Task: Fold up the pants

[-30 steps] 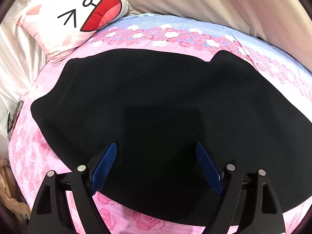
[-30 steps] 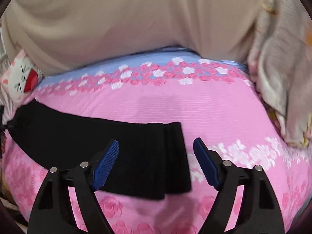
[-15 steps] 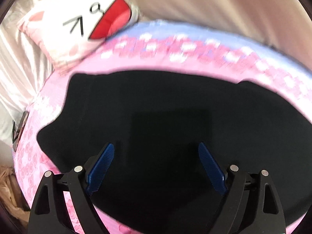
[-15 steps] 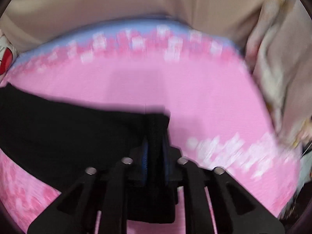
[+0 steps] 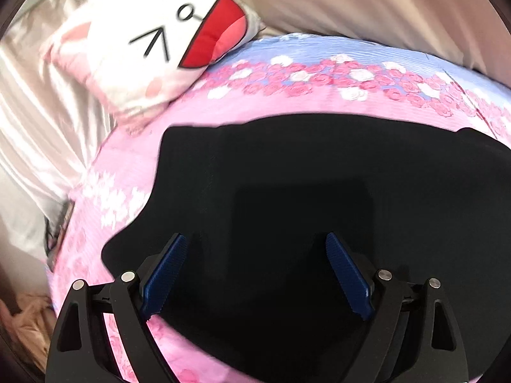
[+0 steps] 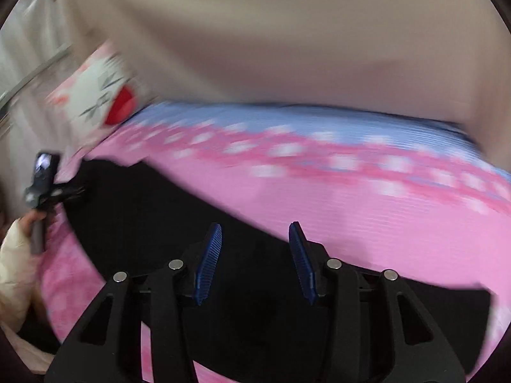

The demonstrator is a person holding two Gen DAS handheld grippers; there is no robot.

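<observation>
A bed covered in a pink sheet printed with pink and white roses (image 5: pixel 319 95), with a pale blue band along its far edge, carries flat black fabric pants (image 5: pixel 319 175) and, at its far left corner, a white cartoon-face cushion with a red mouth (image 5: pixel 153 41).

The black pants (image 5: pixel 287 175) lie spread flat on the pink floral bed sheet (image 5: pixel 255 102), a plain dark cloth without visible creases. In the blurred right wrist view they (image 6: pixel 153 210) seem to stretch leftward as a long band.
</observation>
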